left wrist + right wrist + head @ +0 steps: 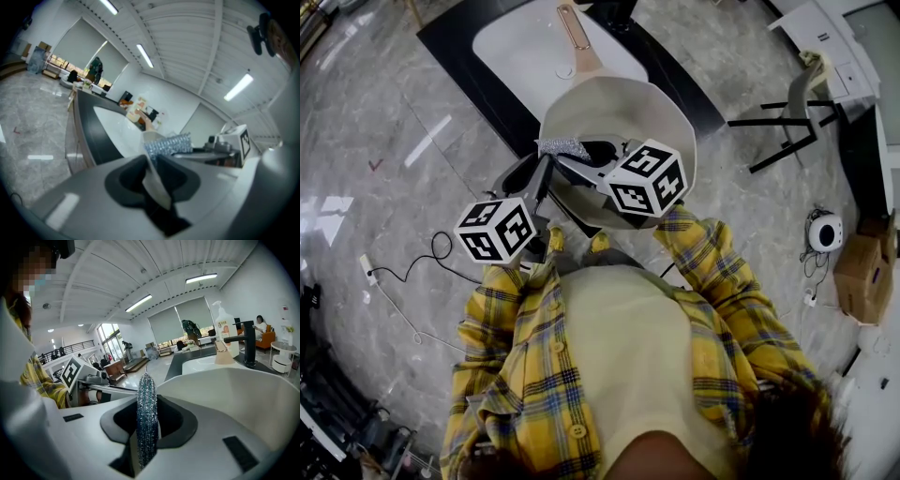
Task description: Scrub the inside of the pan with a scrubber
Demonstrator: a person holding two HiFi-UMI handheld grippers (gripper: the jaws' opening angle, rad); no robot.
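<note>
This is a big open hall, like a showroom or office floor with a kitchen unit set in it. A polished grey marble floor (384, 112) fills the left of the head view. At the top is a dark counter (455, 42) with a white inset sink (520, 47).

At the right of the right gripper view stand a black faucet (248, 350) and a soap bottle (224, 341). Behind them are tall windows with roller blinds (187, 317), strip lights (138, 303) on a ribbed white ceiling (154, 268), and a seated person (258, 324).

Loose cables (403, 277) and a cardboard box (862, 272) lie on the floor.
</note>
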